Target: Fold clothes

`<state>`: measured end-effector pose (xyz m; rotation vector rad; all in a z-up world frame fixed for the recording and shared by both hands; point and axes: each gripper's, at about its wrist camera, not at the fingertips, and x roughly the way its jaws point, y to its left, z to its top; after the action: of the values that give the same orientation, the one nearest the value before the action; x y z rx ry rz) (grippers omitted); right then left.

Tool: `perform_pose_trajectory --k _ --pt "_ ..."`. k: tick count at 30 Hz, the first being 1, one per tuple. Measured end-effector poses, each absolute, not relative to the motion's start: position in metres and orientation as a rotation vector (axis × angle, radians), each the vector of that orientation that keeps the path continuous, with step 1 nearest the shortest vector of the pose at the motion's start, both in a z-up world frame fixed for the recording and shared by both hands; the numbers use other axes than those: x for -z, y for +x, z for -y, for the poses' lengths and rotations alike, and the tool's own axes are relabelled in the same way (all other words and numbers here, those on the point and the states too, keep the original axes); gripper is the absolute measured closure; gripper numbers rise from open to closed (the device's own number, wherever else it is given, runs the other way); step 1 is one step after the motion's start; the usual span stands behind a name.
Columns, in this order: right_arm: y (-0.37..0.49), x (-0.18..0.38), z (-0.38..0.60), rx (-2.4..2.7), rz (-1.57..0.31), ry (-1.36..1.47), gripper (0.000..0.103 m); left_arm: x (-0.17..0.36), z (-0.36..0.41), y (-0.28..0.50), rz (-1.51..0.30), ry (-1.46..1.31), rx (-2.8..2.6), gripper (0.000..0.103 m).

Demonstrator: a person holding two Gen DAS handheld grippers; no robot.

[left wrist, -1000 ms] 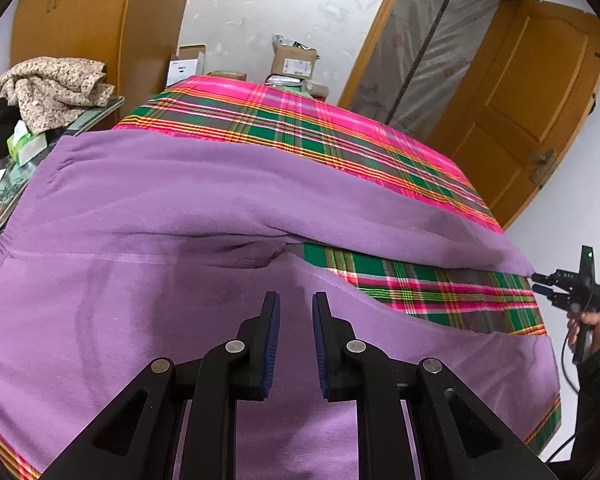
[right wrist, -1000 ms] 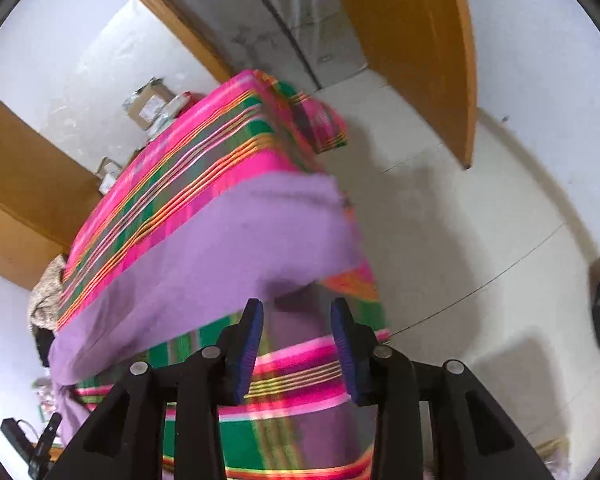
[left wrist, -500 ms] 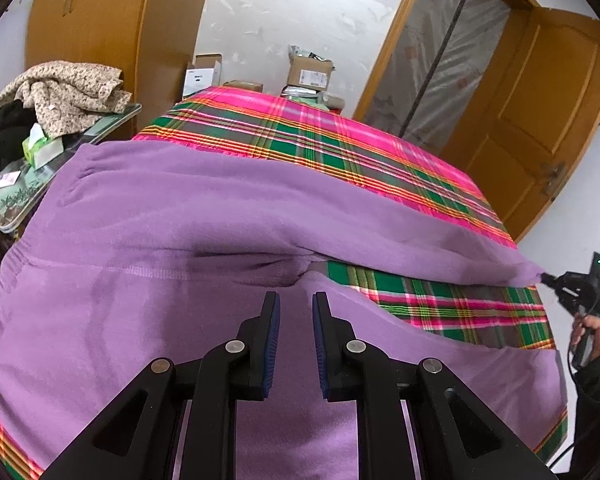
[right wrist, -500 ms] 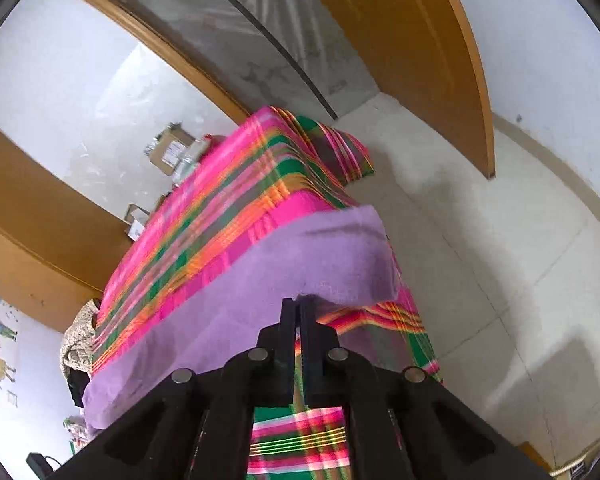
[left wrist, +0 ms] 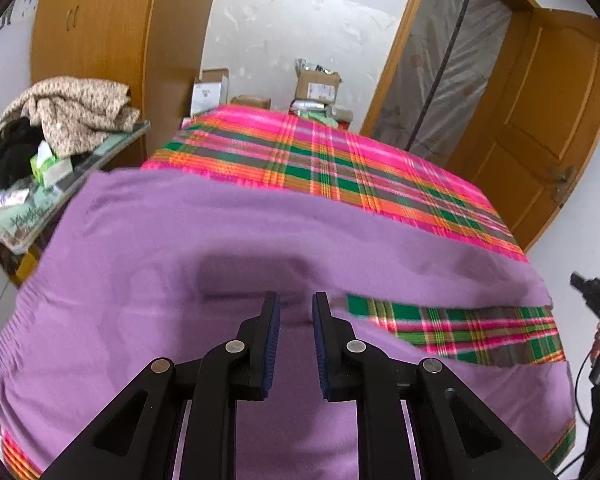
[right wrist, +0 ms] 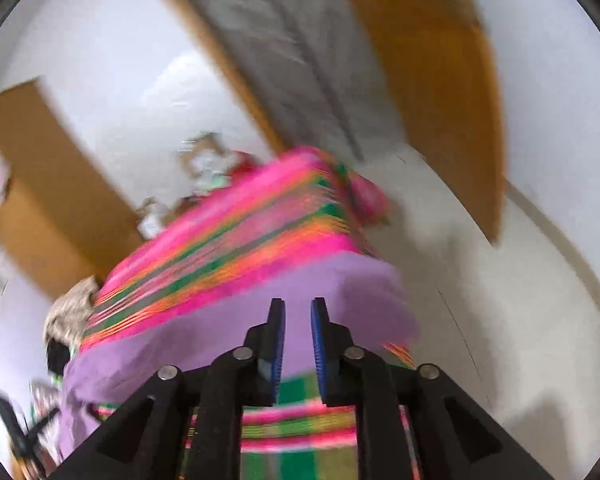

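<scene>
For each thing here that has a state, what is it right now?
Purple trousers: spread flat on the bed, legs apart, unfolded.
Left gripper: open, holding nothing, over the trousers.
Right gripper: open, holding nothing, by the leg end.
Wooden door: open.
Plaid bedcover: spread flat.

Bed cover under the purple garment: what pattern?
Plaid bed cover: pink, green and orange stripes. Clearest in the left wrist view.

purple trousers (left wrist: 180, 248) flat on plaid bedspread (left wrist: 340, 160)
</scene>
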<state>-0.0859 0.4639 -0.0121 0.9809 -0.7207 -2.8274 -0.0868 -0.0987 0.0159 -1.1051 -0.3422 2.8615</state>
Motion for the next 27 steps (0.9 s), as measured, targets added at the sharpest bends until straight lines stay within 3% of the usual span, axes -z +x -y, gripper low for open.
perform_pose_trajectory --k 1,3,10,12,27 --pt "-0.090 0.006 -0.450 2.802 0.666 0.934 0.070 -0.019 0.100 -0.087 0.332 -1.087 -2.883 0.086" --pt "-0.100 -0.002 -0.421 2.740 0.571 0.876 0.062 -0.026 0.103 -0.086 0.311 -1.051 -2.926 0.086" --pt "-0.118 -0.003 -0.332 2.528 0.349 0.858 0.062 -0.051 0.112 -0.085 0.233 -0.915 -3.071 0.086" --pt "-0.117 -0.002 -0.312 2.485 0.298 0.846 0.061 -0.053 0.110 -0.087 0.181 -0.896 -3.104 0.078" --pt "-0.112 -0.010 -0.247 2.424 0.071 0.895 0.061 -0.031 0.089 -0.122 0.116 -1.157 -2.957 0.078"
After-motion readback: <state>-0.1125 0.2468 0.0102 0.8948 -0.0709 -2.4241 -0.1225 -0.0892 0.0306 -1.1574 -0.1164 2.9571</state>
